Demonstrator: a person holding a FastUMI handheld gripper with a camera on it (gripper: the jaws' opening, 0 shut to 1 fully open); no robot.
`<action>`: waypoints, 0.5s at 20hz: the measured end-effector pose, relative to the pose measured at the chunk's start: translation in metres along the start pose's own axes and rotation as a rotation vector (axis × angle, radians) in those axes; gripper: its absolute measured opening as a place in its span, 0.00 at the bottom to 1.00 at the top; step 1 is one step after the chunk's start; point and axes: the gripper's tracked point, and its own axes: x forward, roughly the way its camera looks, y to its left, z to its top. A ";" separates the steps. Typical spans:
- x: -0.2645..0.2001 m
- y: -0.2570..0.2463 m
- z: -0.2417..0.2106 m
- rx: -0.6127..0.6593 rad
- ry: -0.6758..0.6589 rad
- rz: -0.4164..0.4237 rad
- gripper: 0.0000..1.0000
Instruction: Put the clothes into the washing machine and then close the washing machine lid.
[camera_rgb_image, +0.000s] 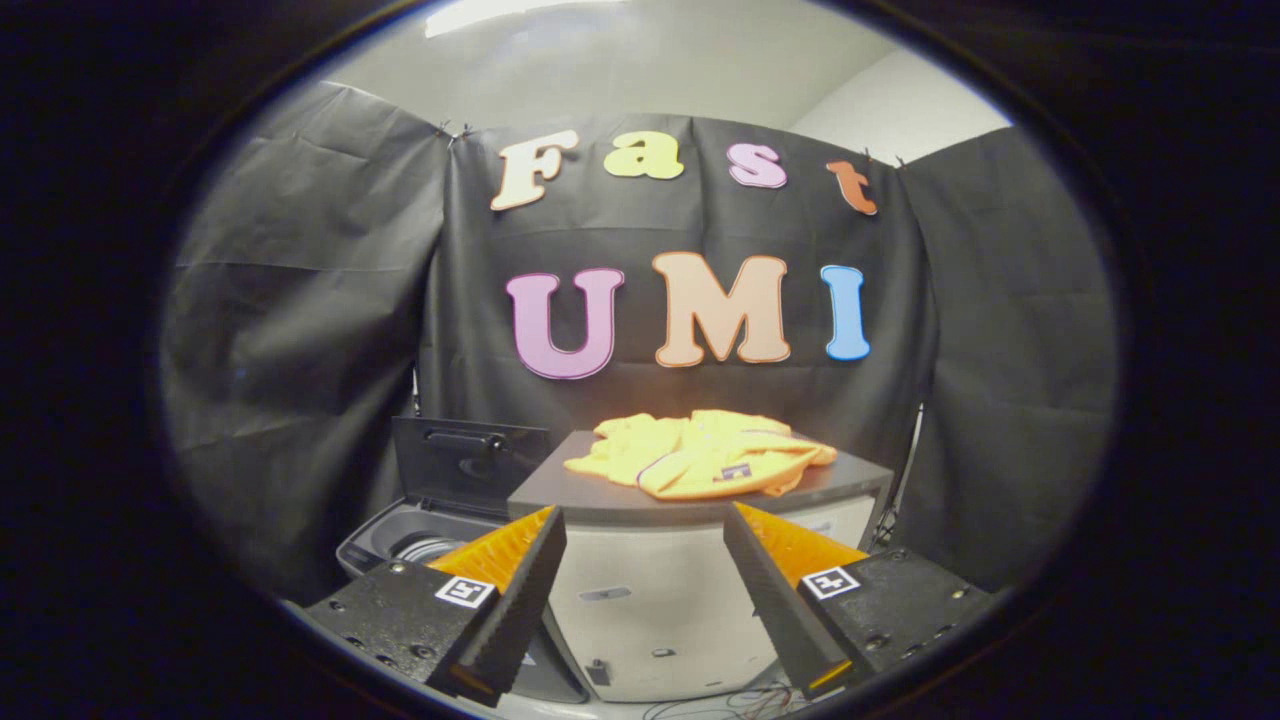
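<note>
A crumpled orange-yellow garment (700, 455) lies on the dark flat top of a white cabinet (660, 600), beyond my fingers. To the left of the cabinet stands the washing machine (400, 535), lower down, with its dark lid (470, 465) raised upright at the back and the drum opening partly visible behind my left finger. My gripper (645, 525) is open, its fingers wide apart with nothing between them, held in front of the cabinet and short of the garment.
Black cloth walls close the booth behind and on both sides. Some thin cables (730, 705) lie on the floor at the foot of the cabinet.
</note>
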 end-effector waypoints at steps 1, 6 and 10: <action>0.009 -0.006 0.007 -0.001 0.008 -0.019 0.96; 0.053 -0.025 0.035 0.016 0.045 -0.061 0.97; 0.090 -0.033 0.059 0.020 0.044 -0.060 0.97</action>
